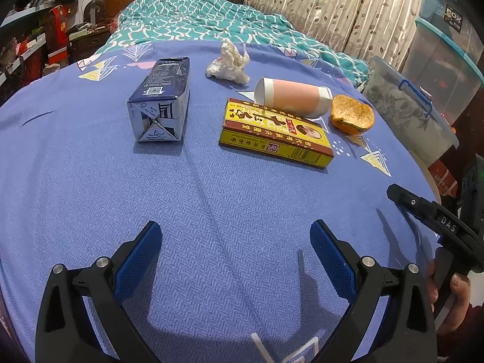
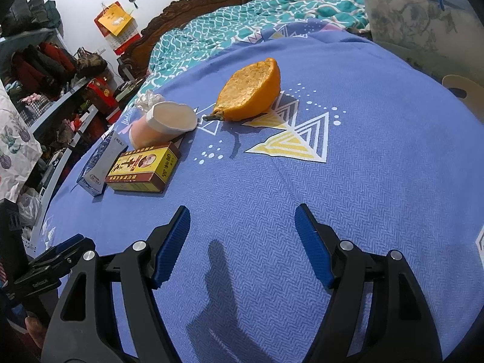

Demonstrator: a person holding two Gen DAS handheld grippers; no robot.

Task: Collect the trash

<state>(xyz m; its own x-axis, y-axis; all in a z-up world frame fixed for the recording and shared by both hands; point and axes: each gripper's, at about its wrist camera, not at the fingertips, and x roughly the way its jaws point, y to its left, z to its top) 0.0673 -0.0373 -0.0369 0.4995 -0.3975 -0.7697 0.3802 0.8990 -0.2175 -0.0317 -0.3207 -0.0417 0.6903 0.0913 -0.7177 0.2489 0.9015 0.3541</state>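
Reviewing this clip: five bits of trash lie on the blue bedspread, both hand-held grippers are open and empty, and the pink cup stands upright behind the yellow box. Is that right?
Not quite. The pink cup lies on its side behind the yellow box, as the left wrist view shows. The rest holds: five pieces on the blue bedspread, and the left hand-held gripper and right hand-held gripper are open and empty.
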